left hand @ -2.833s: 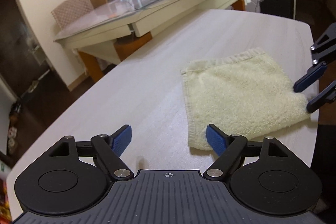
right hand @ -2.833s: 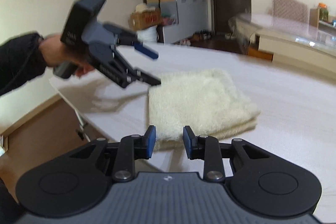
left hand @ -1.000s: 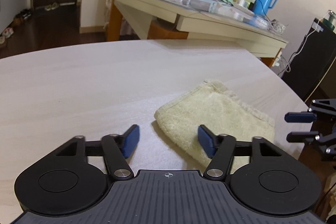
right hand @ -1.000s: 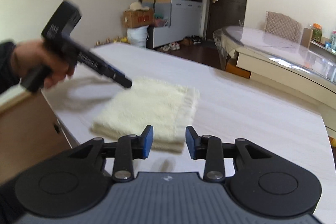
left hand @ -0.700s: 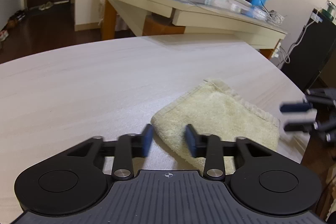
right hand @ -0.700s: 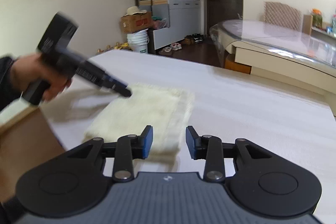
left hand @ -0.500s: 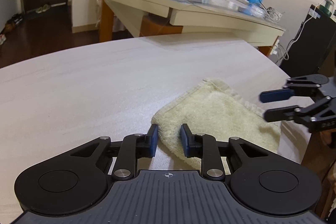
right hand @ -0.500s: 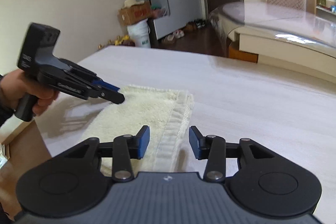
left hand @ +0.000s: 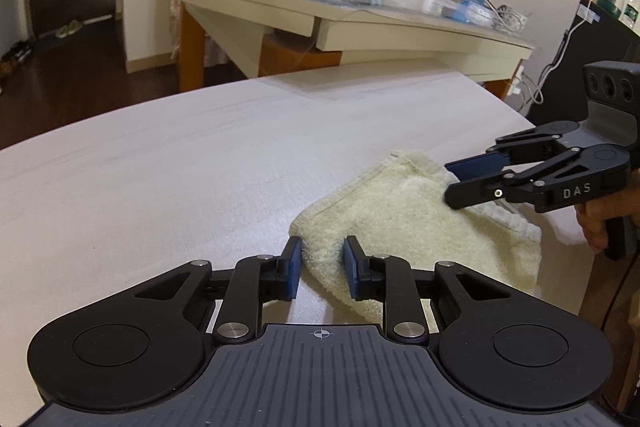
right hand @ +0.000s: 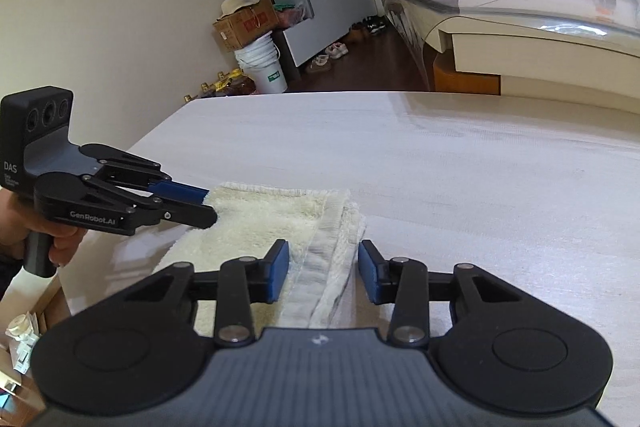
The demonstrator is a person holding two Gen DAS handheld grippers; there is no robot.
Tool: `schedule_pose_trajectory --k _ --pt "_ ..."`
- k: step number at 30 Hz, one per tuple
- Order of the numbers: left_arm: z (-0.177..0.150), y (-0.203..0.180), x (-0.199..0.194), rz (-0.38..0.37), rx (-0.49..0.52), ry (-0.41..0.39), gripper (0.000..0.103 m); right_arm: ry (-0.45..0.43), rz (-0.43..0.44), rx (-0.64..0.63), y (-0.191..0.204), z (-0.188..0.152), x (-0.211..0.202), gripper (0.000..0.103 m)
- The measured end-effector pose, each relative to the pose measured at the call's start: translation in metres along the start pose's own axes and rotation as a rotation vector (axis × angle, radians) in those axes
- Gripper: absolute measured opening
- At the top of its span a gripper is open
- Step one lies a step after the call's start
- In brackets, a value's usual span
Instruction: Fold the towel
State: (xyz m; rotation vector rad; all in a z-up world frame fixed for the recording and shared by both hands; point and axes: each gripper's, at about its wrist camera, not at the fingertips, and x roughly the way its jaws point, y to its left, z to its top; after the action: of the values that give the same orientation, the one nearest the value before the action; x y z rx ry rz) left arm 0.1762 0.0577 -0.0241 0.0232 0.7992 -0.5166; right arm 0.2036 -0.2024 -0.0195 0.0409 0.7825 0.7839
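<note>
tilting tools [left hand: 319, 269] [right hand: 322, 273] astride towel [left hand: 408, 227] corners

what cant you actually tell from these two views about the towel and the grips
- How many layers the towel has: its near edge is hidden behind the right gripper body, right wrist view.
- Whether the left gripper pads pinch the corner: fabric fills the gap, left wrist view.
- The table front edge: cut off by both gripper bodies.

Two close wrist views, sharing towel [left hand: 404, 227]
</note>
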Motion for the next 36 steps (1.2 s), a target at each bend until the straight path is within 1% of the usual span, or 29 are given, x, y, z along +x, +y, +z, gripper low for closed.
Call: schedule_pose_trajectory --k 3,5,14,16,19,20,21,22,24,26,27,28,29,30,31,32,33,35,36 --pt "0.002 0.002 0.002 0.006 0.006 -0.007 0.025 -0.008 -0.002 0.003 0.001 -0.001 0.001 0.025" --pt "0.005 0.005 0.005 0.01 0.008 -0.011 0.025 -0.015 -0.005 0.016 0.0 0.0 0.002 0.025" --pt "0.036 0.026 0.028 0.052 0.046 -0.021 0.025 -0.056 -0.084 0.033 -0.001 0.016 0.018 0.025" --pt "0.039 0.028 0.032 0.06 0.053 -0.021 0.025 -0.056 -0.097 0.029 0.0 0.018 0.021 0.026" --pt "0.04 0.026 0.032 0.062 0.054 -0.022 0.025 -0.06 -0.113 0.013 0.003 0.018 0.021 0.03" --pt "0.038 0.025 0.029 0.065 0.053 -0.027 0.025 -0.065 -0.117 0.011 0.003 0.018 0.02 0.038" --pt "0.038 0.024 0.028 0.066 0.048 -0.03 0.029 -0.074 -0.122 0.009 0.003 0.018 0.018 0.042" --pt "0.036 0.022 0.023 0.067 0.037 -0.043 0.033 -0.082 -0.126 0.004 0.004 0.018 0.015 0.043" --pt "0.033 0.019 0.015 0.07 0.017 -0.065 0.052 -0.096 -0.136 -0.008 0.007 0.018 0.009 0.045" --pt "0.027 0.015 0.005 0.079 -0.008 -0.087 0.062 -0.109 -0.146 -0.02 0.011 0.017 0.002 0.049" --pt "0.024 0.013 0.002 0.09 -0.015 -0.091 0.069 -0.114 -0.15 -0.027 0.013 0.015 0.0 0.051" --pt "0.021 0.009 -0.001 0.11 -0.018 -0.087 0.073 -0.118 -0.154 -0.033 0.015 0.013 -0.003 0.053" --pt "0.017 0.005 -0.003 0.129 -0.022 -0.083 0.077 -0.122 -0.158 -0.036 0.017 0.011 -0.005 0.057" --pt "0.015 0.003 -0.005 0.143 -0.023 -0.081 0.077 -0.125 -0.163 -0.037 0.019 0.008 -0.007 0.061" --pt "0.012 -0.001 -0.008 0.16 -0.023 -0.079 0.079 -0.127 -0.165 -0.036 0.02 0.005 -0.01 0.062" --pt "0.008 -0.006 -0.011 0.185 -0.027 -0.075 0.084 -0.129 -0.164 -0.03 0.02 0.002 -0.011 0.064" --pt "0.008 -0.007 -0.012 0.193 -0.028 -0.076 0.09 -0.129 -0.164 -0.025 0.021 0.0 -0.013 0.067" --pt "0.002 -0.015 -0.019 0.224 -0.033 -0.087 0.093 -0.13 -0.164 -0.015 0.022 -0.005 -0.017 0.071" --pt "0.001 -0.017 -0.02 0.228 -0.031 -0.089 0.093 -0.13 -0.165 -0.011 0.024 -0.007 -0.019 0.073"
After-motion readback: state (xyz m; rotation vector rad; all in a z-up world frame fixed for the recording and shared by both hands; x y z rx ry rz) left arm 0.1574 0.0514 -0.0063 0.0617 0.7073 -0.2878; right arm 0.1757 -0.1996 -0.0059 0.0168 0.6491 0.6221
